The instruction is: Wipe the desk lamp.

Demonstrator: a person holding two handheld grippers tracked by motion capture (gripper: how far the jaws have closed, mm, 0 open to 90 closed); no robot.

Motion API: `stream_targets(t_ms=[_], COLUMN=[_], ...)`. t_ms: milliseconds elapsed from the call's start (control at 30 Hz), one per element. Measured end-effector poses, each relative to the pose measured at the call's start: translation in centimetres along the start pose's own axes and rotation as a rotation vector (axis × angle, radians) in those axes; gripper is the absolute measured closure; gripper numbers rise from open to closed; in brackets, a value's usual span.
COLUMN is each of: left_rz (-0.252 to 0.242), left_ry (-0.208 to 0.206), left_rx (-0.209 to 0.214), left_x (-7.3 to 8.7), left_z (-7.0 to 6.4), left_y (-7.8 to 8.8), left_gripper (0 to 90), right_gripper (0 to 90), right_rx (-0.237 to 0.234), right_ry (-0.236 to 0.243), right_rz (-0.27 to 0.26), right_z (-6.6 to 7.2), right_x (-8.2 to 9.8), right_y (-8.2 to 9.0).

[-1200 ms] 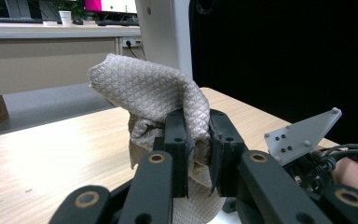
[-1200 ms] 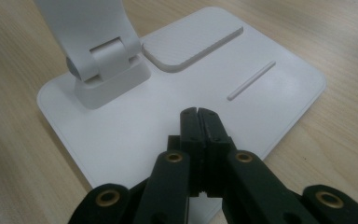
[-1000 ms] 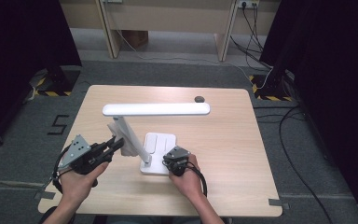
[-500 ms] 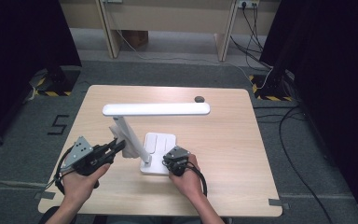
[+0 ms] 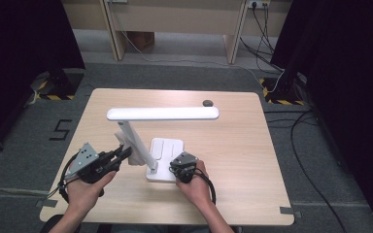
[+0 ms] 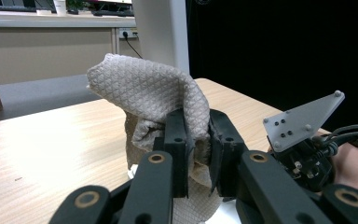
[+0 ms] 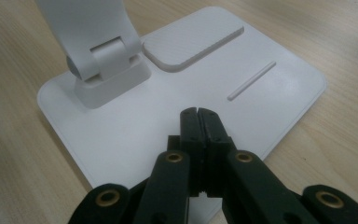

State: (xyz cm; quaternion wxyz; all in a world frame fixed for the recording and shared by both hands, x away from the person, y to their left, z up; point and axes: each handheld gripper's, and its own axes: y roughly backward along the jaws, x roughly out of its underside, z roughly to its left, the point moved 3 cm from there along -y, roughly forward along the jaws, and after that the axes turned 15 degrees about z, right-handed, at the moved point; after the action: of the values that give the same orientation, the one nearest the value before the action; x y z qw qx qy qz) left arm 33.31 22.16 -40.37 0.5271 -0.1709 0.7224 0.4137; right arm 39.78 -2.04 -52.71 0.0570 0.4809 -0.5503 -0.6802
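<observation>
Black jaws of the right gripper (image 7: 198, 113) press clenched and empty on the white lamp base (image 7: 279, 79), while the left gripper (image 6: 196, 140) pinches a grey cloth (image 6: 144, 88) against the lamp's arm (image 5: 138, 144) on the wooden table (image 5: 243, 136).
</observation>
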Motion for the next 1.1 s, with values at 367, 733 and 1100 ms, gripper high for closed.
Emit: stream_targets(t_ms=[367, 733, 1100], left_rz=[-0.004, 0.005, 0.002], left_ry=[0.005, -0.004, -0.005], left_rx=[0.007, 0.009, 0.007], left_x=[0.35, 0.63, 0.82], left_z=[-0.03, -0.08, -0.13], left_y=[-0.11, -0.28, -0.41], left_gripper=[79.5, 79.5, 79.5], right_gripper=[90.0, 90.0, 90.0], right_rx=[0.002, 0.004, 0.004], right_ry=[0.002, 0.005, 0.006], right_rz=[-0.001, 0.001, 0.005], right_z=[0.04, 0.04, 0.05], right_x=[0.03, 0.0, -0.03], right_y=[0.0, 0.01, 0.01])
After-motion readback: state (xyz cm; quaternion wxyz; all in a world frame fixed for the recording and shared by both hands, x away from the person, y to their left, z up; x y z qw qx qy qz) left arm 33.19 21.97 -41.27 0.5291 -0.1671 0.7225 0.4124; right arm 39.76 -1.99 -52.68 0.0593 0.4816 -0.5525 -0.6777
